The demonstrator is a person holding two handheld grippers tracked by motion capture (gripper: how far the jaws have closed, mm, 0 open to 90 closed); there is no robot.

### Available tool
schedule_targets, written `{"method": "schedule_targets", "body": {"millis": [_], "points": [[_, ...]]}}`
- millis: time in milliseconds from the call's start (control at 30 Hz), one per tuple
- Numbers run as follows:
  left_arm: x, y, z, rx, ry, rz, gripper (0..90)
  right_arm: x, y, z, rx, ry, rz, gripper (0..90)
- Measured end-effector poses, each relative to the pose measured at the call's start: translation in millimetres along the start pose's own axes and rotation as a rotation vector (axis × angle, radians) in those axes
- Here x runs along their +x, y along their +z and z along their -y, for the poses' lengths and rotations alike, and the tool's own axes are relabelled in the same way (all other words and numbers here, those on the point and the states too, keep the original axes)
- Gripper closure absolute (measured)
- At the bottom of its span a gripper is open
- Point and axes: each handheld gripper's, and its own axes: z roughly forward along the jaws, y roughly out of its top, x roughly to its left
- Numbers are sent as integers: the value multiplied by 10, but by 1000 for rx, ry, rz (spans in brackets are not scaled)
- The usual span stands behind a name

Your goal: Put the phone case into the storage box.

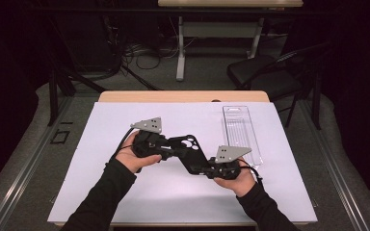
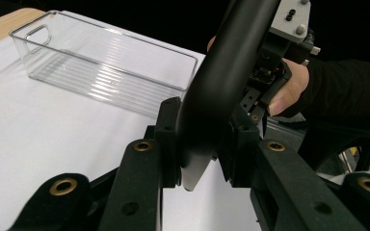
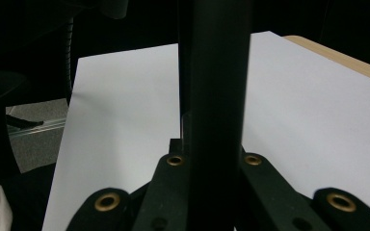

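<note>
A black phone case [image 1: 189, 147] with round camera holes is held above the white mat between both grippers. My left gripper [image 1: 172, 149] is shut on the case's left end. In the left gripper view its jaws clamp the curved black shell [image 2: 221, 82] at its lower edge. My right gripper [image 1: 204, 168] is shut on the case's lower right end. In the right gripper view the case [image 3: 213, 86] rises as a dark upright band between the jaws. The right hand and its gripper [image 2: 274, 72] also appear in the left gripper view behind the case.
A clear plastic bin [image 1: 241, 131] lies empty on the mat's right side, also seen as the clear bin [image 2: 101, 67] in the left gripper view. The white mat [image 1: 125, 192] covers most of the wooden table [image 1: 183, 96]. A dark chair [image 1: 265, 72] stands beyond the table.
</note>
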Motion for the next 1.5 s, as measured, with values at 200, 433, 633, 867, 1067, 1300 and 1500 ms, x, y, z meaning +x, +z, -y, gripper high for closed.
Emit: {"method": "schedule_targets", "body": {"millis": [200,433,633,867,1067,1300,1500], "points": [[16,0,18,-2,1,9,744,-5,6,6,6,0,-1,886],[15,-5,27,-6,4,11,761,-8,8,7,8,1,-6,887],[15,-3,32,-2,0,10,768,-8,13,10,13,3,-5,886],[8,-6,33,0,1,12,788,-8,17,13,12,4,-7,885],[2,-11,33,6,6,13,800,-3,21,15,12,7,-8,884],[-1,-11,34,6,11,8,802,-2,25,16,13,10,-10,882],[-8,-11,33,8,15,4,804,-1,26,17,13,11,-10,880]]}}
